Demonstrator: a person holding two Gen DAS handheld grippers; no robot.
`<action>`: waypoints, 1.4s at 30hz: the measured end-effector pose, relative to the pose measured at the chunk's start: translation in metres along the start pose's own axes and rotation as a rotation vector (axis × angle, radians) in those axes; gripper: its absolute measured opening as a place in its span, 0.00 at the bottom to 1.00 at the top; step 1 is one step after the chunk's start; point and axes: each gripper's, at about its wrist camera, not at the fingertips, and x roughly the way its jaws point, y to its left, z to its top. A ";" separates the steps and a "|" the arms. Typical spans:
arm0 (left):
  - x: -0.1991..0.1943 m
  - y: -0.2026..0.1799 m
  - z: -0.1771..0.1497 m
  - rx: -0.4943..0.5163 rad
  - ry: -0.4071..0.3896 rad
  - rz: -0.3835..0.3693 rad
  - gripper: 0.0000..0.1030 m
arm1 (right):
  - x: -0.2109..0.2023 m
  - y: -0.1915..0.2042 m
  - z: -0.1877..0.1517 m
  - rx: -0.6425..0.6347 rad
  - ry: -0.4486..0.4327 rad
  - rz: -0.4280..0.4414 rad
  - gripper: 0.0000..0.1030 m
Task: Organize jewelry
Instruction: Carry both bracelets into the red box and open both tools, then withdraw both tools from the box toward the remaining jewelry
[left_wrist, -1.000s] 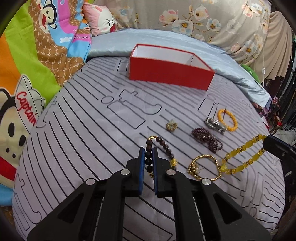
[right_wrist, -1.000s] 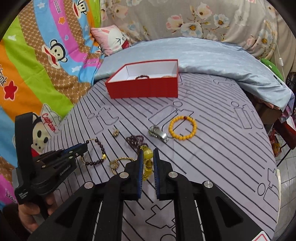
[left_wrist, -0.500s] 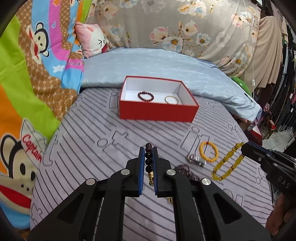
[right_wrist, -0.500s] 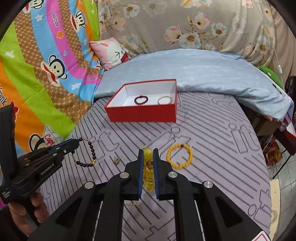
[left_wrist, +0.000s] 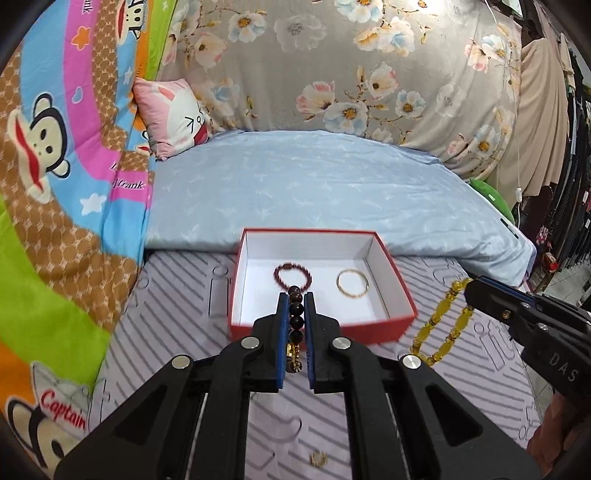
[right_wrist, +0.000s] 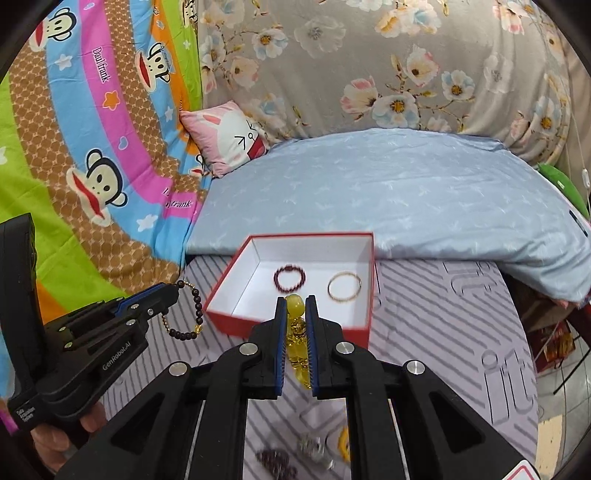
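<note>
My left gripper (left_wrist: 294, 300) is shut on a dark bead bracelet (left_wrist: 295, 325), held in the air just before the red box (left_wrist: 321, 328); the bracelet also hangs in the right wrist view (right_wrist: 192, 314). My right gripper (right_wrist: 295, 304) is shut on a yellow bead necklace (right_wrist: 296, 343), which dangles right of the box in the left wrist view (left_wrist: 443, 325). The white-lined red box (right_wrist: 295, 330) holds a dark red bracelet (left_wrist: 293, 276) and a gold bangle (left_wrist: 352, 283).
On the grey striped mat (right_wrist: 443, 332) lie a small gold piece (left_wrist: 318, 458), a dark purple bracelet (right_wrist: 277, 461), a silver piece (right_wrist: 312, 445) and an orange bracelet (right_wrist: 344, 443). A blue quilt (left_wrist: 314, 192) and a pink pillow (left_wrist: 173, 114) lie behind the box.
Both grippers have lifted their jewelry off the mat and moved forward to the red box. The remaining pieces on the mat now lie below and behind the fingers.
</note>
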 end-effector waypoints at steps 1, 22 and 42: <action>0.008 0.001 0.007 -0.004 -0.002 0.002 0.07 | 0.010 0.000 0.009 0.000 -0.001 0.002 0.09; 0.135 0.007 0.026 0.009 0.090 0.060 0.08 | 0.143 -0.019 0.021 -0.001 0.129 -0.045 0.01; 0.064 0.039 -0.020 -0.089 0.064 0.101 0.53 | 0.064 -0.025 -0.052 0.001 0.130 -0.104 0.34</action>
